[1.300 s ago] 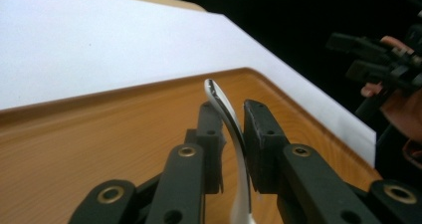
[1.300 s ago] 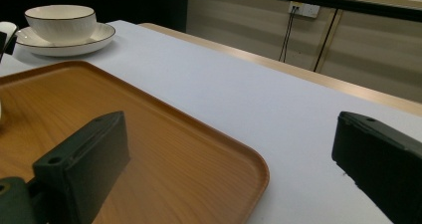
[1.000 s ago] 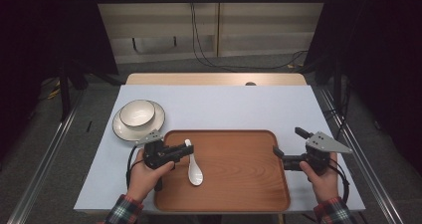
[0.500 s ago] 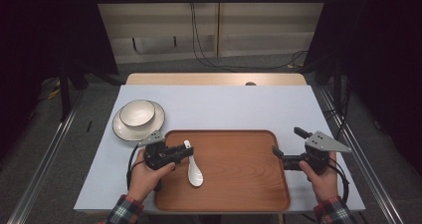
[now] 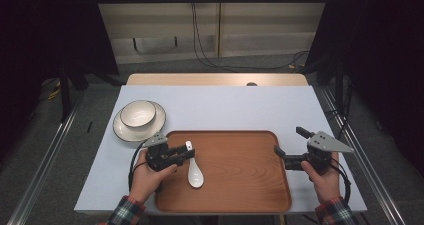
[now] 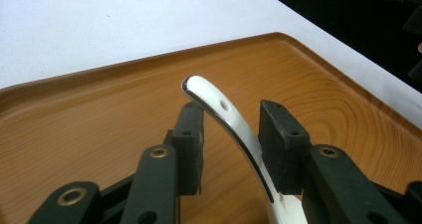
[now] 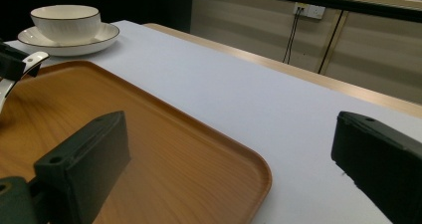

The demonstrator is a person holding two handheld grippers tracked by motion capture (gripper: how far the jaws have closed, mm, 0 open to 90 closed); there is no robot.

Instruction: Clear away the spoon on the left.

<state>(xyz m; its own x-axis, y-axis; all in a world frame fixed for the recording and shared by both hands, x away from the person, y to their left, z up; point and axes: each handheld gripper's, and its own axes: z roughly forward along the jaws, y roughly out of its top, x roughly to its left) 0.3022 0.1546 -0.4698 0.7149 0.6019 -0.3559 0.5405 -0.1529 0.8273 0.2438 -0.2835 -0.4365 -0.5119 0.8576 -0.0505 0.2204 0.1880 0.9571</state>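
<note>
White spoon [image 5: 195, 173]: 1, loose between just-opening left tongs [image 5: 187, 152] | wooden tray [image 5: 240, 185]: 1 | right tongs [image 5: 288, 146]: apart

Your left gripper view: spoon [image 6: 234, 129] bowl end cut off by bottom edge, handle passes behind right jaw pad. Whether pad touches handle, you cannot tell. Your right gripper view: spoon [image 7: 15, 77] cut by left edge, tray [image 7: 199, 154] near part cut off by bottom edge.
</note>
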